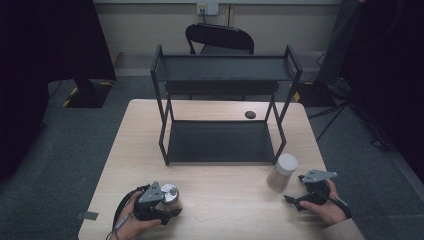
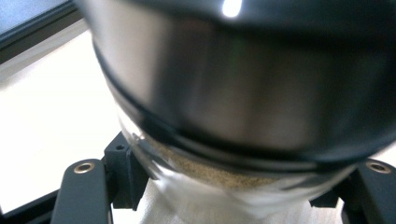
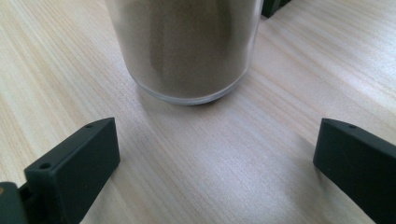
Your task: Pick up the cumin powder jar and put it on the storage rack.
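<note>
Left gripper (image 1: 167, 205) clamped on steel-lidded jar (image 1: 170, 196) near table's (image 1: 220, 215) 7 o'clock edge; right gripper (image 1: 295, 192) spread wide, white-lidded jar (image 1: 282, 171) just beyond, at its 11 o'clock

lab-like recording room: black curtains (image 1: 45, 45), tripod legs (image 1: 332, 112), taped floor (image 1: 70, 95)

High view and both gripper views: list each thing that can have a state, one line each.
Left gripper: shut on the steel-lidded jar.
Steel-lidded jar: lid on, part filled with brownish powder, gripped at the table's near left.
Right gripper: open, jaws spread on the table short of the white-lidded jar.
White-lidded jar: upright, lid on, free, filled with brown powder.
Rack: upright, both shelves bare.
</note>
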### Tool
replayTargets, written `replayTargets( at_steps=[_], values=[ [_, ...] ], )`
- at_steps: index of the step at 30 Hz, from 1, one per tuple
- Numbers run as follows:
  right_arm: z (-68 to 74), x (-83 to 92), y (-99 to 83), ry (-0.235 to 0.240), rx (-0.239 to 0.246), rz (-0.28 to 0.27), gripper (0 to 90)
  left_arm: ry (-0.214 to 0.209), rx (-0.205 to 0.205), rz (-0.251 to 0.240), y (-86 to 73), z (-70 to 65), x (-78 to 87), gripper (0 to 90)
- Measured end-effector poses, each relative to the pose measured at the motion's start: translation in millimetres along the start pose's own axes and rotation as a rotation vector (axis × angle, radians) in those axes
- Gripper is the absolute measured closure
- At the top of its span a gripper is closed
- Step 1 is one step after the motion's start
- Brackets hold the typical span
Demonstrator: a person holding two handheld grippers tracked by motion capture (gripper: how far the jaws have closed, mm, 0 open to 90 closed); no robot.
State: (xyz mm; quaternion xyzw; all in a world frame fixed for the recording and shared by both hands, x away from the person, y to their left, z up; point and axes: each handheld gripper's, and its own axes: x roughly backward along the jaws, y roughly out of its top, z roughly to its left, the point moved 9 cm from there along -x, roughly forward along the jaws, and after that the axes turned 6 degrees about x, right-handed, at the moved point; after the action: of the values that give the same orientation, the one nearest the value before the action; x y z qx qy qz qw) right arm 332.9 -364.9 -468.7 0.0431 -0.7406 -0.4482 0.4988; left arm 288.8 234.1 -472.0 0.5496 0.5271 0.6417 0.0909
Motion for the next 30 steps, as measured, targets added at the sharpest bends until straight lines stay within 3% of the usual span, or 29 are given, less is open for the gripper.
replayTargets(
  at_steps=[13,30],
  values=[
    [0.0,0.1,0.1,0.0,0.0,0.001,0.0,-0.008,-0.011,0.003,10.7,-4.4,-4.2,30.4],
    [0.0,0.1,0.1,0.0,0.0,0.001,0.0,-0.022,-0.057,-0.005,50.8,-6.2,-11.8,30.4]
  ],
)
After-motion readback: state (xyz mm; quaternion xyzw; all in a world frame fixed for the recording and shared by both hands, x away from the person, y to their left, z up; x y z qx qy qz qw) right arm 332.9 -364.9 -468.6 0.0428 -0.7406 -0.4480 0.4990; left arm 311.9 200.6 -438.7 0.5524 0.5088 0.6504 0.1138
